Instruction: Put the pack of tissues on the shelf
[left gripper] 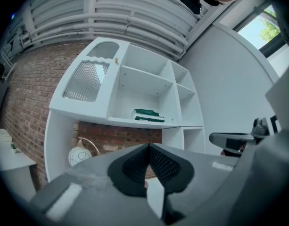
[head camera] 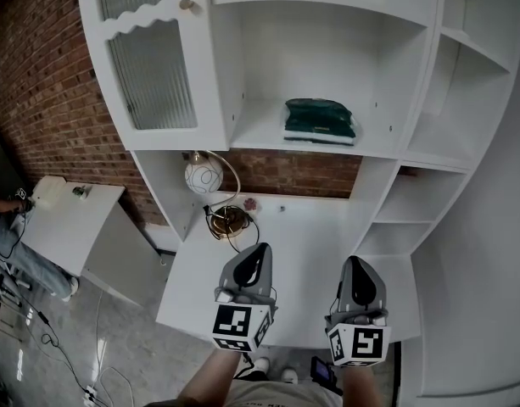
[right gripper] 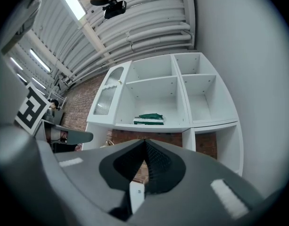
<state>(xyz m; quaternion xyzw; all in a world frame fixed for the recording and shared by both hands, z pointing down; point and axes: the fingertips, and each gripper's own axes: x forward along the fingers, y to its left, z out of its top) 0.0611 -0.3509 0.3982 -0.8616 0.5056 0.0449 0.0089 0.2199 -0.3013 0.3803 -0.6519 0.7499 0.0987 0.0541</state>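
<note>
A dark green pack of tissues [head camera: 320, 120] lies flat on the middle shelf [head camera: 260, 134] of a white cabinet; it also shows as the tissue pack [left gripper: 146, 115] in the left gripper view and the pack [right gripper: 149, 119] in the right gripper view. My left gripper [head camera: 253, 249] and right gripper [head camera: 358, 261] hover side by side over the white desk surface [head camera: 302, 244], well below the pack. Both are shut with nothing between their jaws. The left gripper's tips [left gripper: 148, 146] and the right gripper's tips [right gripper: 144, 141] point up toward the shelf.
A round white lamp [head camera: 204, 175] with a brass arc stand and coiled cable [head camera: 228, 220] sits at the desk's back left. A ribbed glass cabinet door [head camera: 153, 75] is to the left. Narrow side shelves [head camera: 412, 202] stand to the right. A low white table [head camera: 69, 219] stands on the floor at left.
</note>
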